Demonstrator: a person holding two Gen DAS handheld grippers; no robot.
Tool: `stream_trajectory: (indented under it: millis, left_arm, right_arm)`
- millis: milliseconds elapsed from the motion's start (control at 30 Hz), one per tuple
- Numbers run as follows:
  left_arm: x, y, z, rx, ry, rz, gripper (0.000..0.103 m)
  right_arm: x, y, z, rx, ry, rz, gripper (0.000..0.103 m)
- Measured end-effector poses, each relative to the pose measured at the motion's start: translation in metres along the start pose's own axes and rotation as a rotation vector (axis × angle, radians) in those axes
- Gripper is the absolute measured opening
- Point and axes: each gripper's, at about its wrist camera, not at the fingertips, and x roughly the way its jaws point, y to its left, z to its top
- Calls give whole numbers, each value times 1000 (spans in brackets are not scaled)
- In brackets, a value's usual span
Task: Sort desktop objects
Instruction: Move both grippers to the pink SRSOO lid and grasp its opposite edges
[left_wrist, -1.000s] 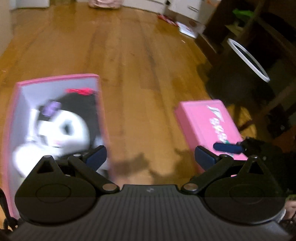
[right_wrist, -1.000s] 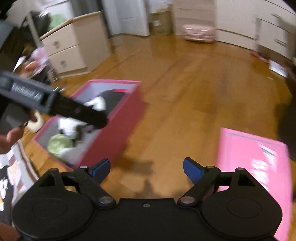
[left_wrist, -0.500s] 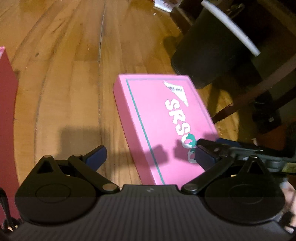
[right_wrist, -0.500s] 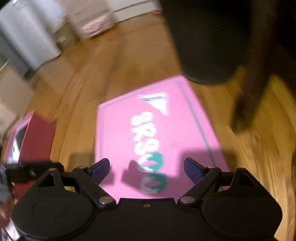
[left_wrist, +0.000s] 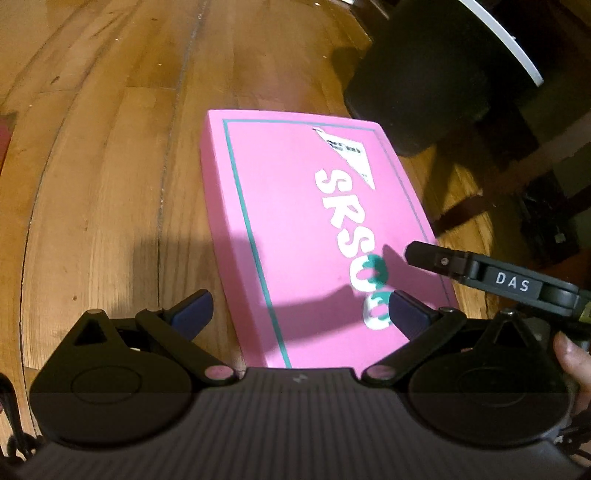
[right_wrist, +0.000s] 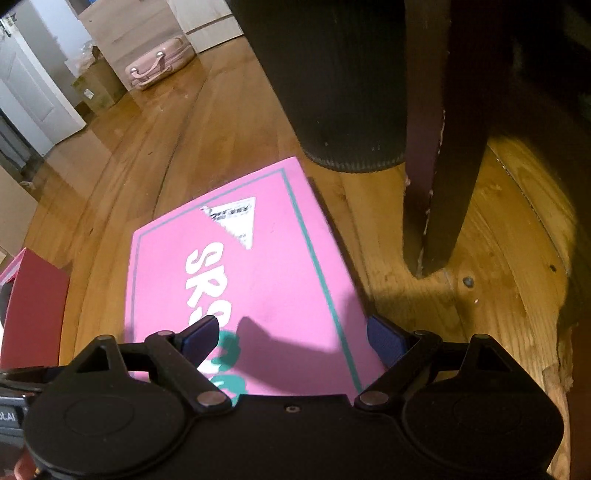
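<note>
A flat pink lid (left_wrist: 295, 229) with white and teal lettering lies on the wooden floor; it also shows in the right wrist view (right_wrist: 251, 273). My left gripper (left_wrist: 301, 314) is open just above the lid's near left edge. My right gripper (right_wrist: 295, 338) is open above the lid's near right part, and one of its fingers (left_wrist: 436, 260) reaches in from the right in the left wrist view. Neither gripper holds anything. A corner of the red-pink box (right_wrist: 33, 314) shows at the left of the right wrist view.
A black ribbed bin (right_wrist: 332, 81) with a white rim stands just beyond the lid. A dark furniture leg (right_wrist: 443, 166) stands to the lid's right. A pink case (right_wrist: 159, 66), cardboard boxes and white doors are at the far wall.
Both grippers swung away from the open box with the plush toy toward the pink lid and came down close over it. Both stayed open.
</note>
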Motion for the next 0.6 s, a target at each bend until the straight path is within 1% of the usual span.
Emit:
stream_trajectory:
  millis: [67,167,233,300,467,600]
  left_arm:
    - [4,-2,1,13,6,4,103]
    - [11,-2,-1,9,16,10,103]
    - [15,2,-1,-10,23,-13,103]
    - [20,5,-1,-22,33,-37,103]
    - [27,11,0,-16,29,-45,103]
    - [35,15,0,-9,27,-77,103]
  right_arm:
    - [-1,-2,1,5,-19,-3,91]
    - [3,-7,3,25,-16,-22,91]
    - [7,-11,4,36,-8,-34,91]
    - [12,-13,7,40,5,-33,91]
    - [29,-17,12,68,59,-22,91]
    - [37,-17,10,106,85,-1,91]
